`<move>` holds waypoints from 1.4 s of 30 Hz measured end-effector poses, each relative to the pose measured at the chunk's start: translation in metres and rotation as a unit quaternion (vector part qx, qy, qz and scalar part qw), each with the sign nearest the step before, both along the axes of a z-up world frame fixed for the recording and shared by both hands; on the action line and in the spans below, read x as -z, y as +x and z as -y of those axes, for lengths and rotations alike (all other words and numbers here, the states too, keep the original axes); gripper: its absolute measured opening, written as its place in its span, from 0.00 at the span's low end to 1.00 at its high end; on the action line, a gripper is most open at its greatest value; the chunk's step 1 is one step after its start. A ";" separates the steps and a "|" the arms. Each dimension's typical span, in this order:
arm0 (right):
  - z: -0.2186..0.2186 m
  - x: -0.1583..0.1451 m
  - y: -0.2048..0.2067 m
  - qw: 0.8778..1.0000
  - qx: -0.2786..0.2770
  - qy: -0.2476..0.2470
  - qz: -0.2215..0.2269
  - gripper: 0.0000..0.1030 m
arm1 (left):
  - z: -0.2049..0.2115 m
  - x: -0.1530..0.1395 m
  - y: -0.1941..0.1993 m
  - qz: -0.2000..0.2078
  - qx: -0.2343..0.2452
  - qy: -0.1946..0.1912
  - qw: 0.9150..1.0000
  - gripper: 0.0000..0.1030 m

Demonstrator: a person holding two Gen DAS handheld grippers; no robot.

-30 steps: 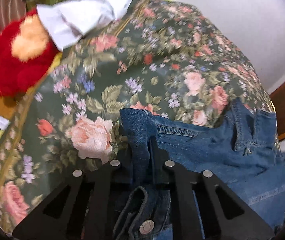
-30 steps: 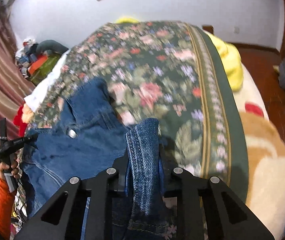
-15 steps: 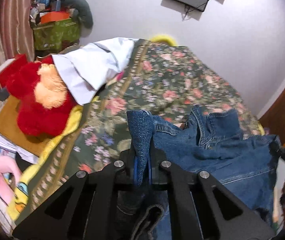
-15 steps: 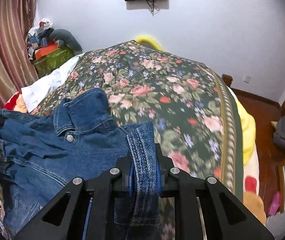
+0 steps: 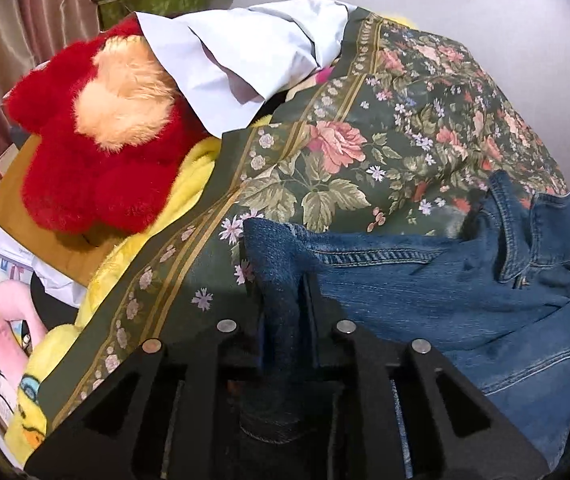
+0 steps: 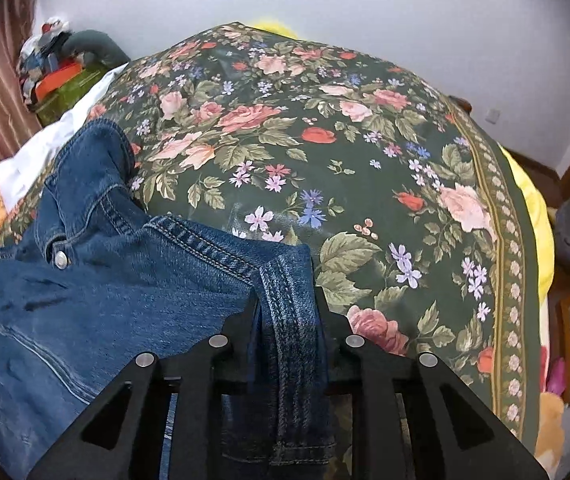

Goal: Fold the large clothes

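Observation:
A blue denim jacket (image 5: 465, 296) is stretched between my two grippers over the bed's green floral cover (image 5: 365, 168). My left gripper (image 5: 285, 284) is shut on one shoulder corner of the jacket. My right gripper (image 6: 287, 300) is shut on the other shoulder corner of the jacket (image 6: 105, 280). The collar (image 5: 533, 232) stands up in the middle, and it also shows in the right wrist view (image 6: 85, 184) with a metal button below it. The jacket's lower part hangs out of sight below both grippers.
A red and tan plush toy (image 5: 97, 148) and a white pillow (image 5: 245, 52) lie at the left side of the bed. A yellow blanket (image 6: 533, 216) shows under the cover's right edge. A green box (image 6: 69, 92) with clutter stands by the curtain.
Both grippers have dropped toward the bed with the jacket, which now sits lower and closer to the floral cover. Both stay shut on the denim.

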State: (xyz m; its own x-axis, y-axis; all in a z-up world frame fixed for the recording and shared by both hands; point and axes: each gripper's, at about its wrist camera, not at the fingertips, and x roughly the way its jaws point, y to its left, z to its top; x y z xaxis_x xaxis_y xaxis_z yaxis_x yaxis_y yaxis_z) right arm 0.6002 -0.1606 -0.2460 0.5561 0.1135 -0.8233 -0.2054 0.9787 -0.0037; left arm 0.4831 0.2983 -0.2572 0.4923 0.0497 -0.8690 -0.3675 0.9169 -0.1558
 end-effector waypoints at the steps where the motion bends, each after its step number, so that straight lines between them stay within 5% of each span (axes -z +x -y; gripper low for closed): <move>1: -0.002 0.000 0.000 1.000 0.001 -0.017 0.002 0.30 | 0.002 0.000 0.000 -0.002 0.002 0.008 1.000 0.19; 2: -0.003 -0.001 0.000 0.999 0.004 -0.033 0.005 0.36 | 0.004 -0.001 0.001 -0.004 0.003 0.016 1.000 0.19; 4: -0.001 -0.002 -0.003 0.996 0.024 -0.078 0.020 0.69 | 0.008 -0.003 0.001 -0.010 0.008 0.033 0.999 0.20; 5: 0.002 -0.002 -0.005 0.996 0.027 -0.083 0.023 0.70 | 0.010 -0.004 0.001 -0.013 0.011 0.042 0.999 0.21; 11: 0.013 -0.028 -0.029 0.998 0.031 -0.050 0.017 0.70 | 0.028 -0.038 -0.015 -0.006 0.038 0.075 0.996 0.33; 16: -0.006 -0.071 -0.059 0.998 -0.022 0.042 0.032 0.70 | 0.058 -0.085 -0.038 0.067 0.083 0.071 0.992 0.68; 18: -0.020 -0.077 -0.066 0.996 -0.052 0.071 0.018 0.71 | 0.074 -0.091 -0.039 0.080 0.104 0.062 0.989 0.74; 22: -0.052 -0.062 -0.079 0.992 -0.096 0.075 -0.020 0.71 | 0.108 -0.068 -0.032 0.045 0.154 0.097 0.982 0.75; 27: -0.075 -0.006 -0.088 0.988 -0.129 -0.018 -0.087 0.71 | 0.122 -0.005 -0.017 -0.038 0.161 0.170 0.971 0.75; 29: -0.072 0.004 -0.095 0.986 -0.138 -0.036 -0.088 0.71 | 0.121 0.007 -0.021 -0.033 0.173 0.192 0.965 0.77; 36: -0.048 0.001 -0.116 0.987 -0.141 -0.015 -0.079 0.79 | 0.109 0.002 -0.042 -0.013 0.160 0.222 0.962 0.77; 42: -0.041 -0.016 -0.134 0.989 -0.120 -0.042 -0.074 0.79 | 0.108 -0.018 -0.067 -0.017 0.153 0.193 0.969 0.77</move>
State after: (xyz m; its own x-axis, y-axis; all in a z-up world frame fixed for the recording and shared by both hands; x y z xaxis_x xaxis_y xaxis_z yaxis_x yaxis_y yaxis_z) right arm 0.4661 -0.1198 -0.2297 0.3948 0.1561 -0.9054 -0.4356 0.8994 -0.0349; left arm 0.4162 0.1902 -0.2390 0.5070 0.2303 -0.8306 -0.0677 0.9713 0.2280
